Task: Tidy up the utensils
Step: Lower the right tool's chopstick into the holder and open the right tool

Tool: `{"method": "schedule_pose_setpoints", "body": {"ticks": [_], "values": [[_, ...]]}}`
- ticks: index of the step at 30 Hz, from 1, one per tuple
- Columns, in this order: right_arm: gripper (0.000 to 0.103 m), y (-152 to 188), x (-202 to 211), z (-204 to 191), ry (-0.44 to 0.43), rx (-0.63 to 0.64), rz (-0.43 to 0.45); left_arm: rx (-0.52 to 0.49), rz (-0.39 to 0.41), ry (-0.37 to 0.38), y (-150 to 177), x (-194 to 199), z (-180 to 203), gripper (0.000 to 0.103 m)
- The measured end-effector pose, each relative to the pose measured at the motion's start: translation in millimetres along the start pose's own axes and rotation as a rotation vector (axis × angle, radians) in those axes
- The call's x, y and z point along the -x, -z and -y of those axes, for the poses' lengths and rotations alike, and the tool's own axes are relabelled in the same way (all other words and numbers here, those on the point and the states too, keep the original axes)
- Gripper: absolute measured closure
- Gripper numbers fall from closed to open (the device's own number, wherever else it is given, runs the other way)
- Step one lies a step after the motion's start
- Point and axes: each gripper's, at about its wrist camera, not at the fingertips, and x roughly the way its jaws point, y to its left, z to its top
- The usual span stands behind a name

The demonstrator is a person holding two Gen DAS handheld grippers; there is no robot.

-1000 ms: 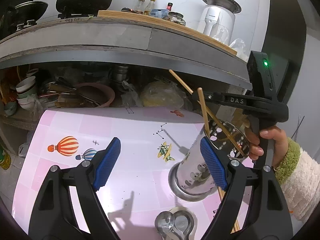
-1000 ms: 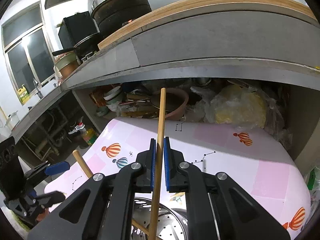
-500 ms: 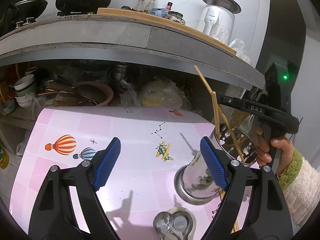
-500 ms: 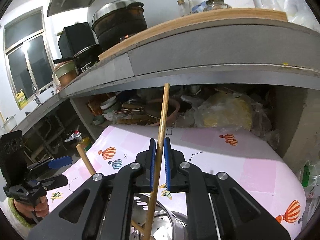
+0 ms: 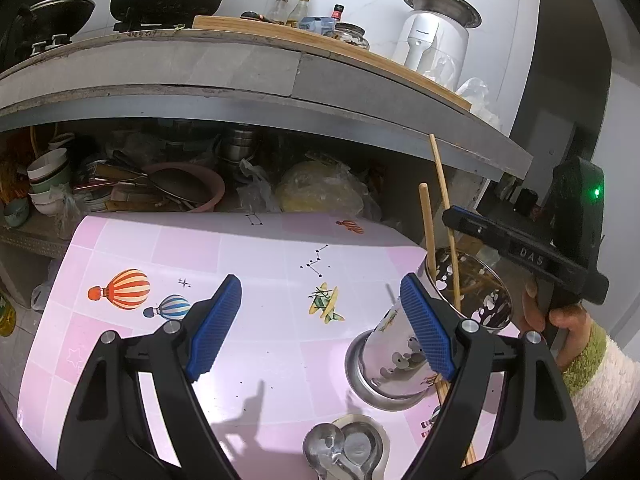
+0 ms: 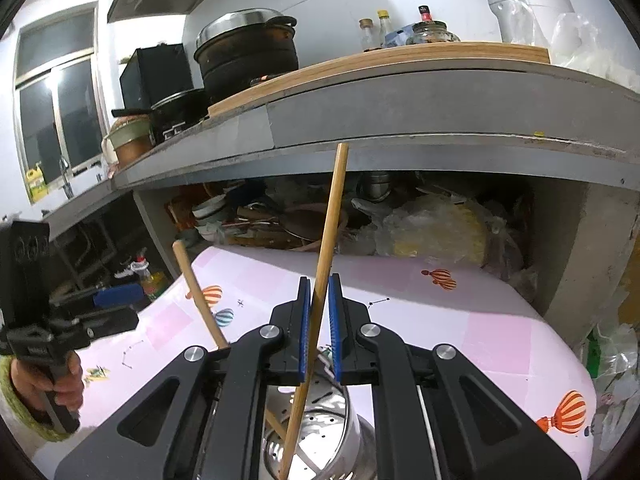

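Note:
A perforated steel utensil holder stands on the pink balloon-print table. One wooden chopstick leans in it. My right gripper is shut on a second chopstick, held nearly upright above the holder with its lower end inside the rim. My left gripper hangs open and empty over the table, left of the holder, its right pad in front of the holder's wall. More chopsticks lie on the table by the holder's base.
A small steel dish with spoons sits at the table's near edge. Behind the table a low shelf is crammed with bowls, pans and bags under a thick counter slab. A person's hand in a green-cuffed sleeve holds the right gripper.
My right gripper has shifted to the right and slightly down in the left wrist view, and the held chopstick has swung more upright over the holder. The left gripper has stayed open in place.

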Motion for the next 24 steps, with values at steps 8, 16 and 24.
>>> {"method": "schedule_pose_setpoints", "body": {"ticks": [8,16,24], "values": [[0.093,9,-3,-4,0.048,0.046,-0.046,-0.005,0.000,0.006,0,1,4,0.025],[0.093,4,-8,7,0.042,0.002,-0.084,-0.005,-0.007,0.014,3,-1,9,0.025],[0.084,-3,-9,9,0.022,-0.019,-0.106,-0.008,-0.005,0.021,3,3,13,0.025]]}}
